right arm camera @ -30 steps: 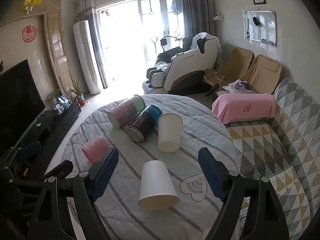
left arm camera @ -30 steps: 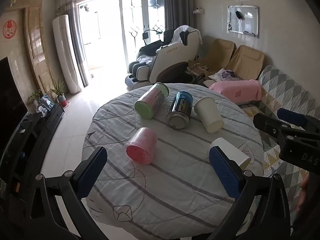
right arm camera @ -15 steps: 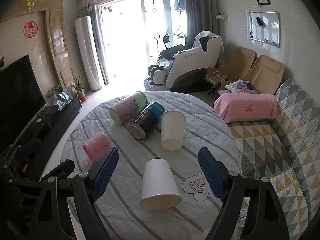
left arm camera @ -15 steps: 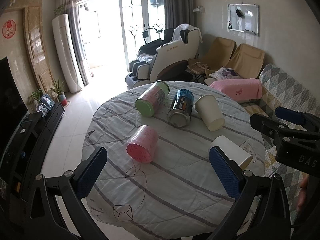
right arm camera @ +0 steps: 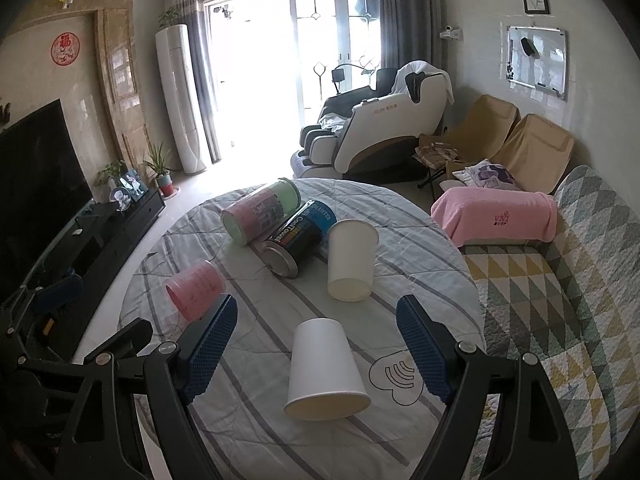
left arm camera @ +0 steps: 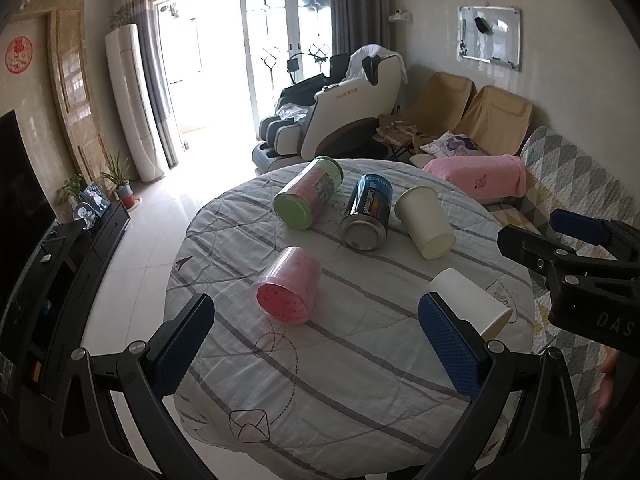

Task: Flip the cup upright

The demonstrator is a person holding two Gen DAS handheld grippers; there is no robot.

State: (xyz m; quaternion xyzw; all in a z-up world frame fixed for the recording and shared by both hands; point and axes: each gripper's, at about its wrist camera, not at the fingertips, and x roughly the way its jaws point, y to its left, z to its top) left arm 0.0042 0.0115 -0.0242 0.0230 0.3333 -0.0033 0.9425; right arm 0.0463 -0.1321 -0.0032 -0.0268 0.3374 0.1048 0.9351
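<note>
A white paper cup (right arm camera: 326, 368) lies on its side on the round table (right arm camera: 420, 248), mouth toward me, between the open fingers of my right gripper (right arm camera: 316, 354). It also shows in the left wrist view (left arm camera: 470, 300), behind the right finger. A second white cup (right arm camera: 352, 264) (left arm camera: 426, 222) lies on its side farther back. A pink plastic cup (left arm camera: 288, 286) (right arm camera: 196, 290) lies on its side ahead of my open, empty left gripper (left arm camera: 316, 346). Both grippers hover above the table's near edge.
A pink-and-green canister (left arm camera: 308, 198) and a dark blue can (left arm camera: 366, 212) lie on their sides at the table's far side. A sofa with a patterned quilt (right arm camera: 560, 300) and pink towel (right arm camera: 496, 218) stands right. A TV stand (left arm camera: 76, 248) stands left.
Both views have risen and pulled back slightly, so the table and cups sit a little lower and farther. No cup has moved; both grippers stay open.
</note>
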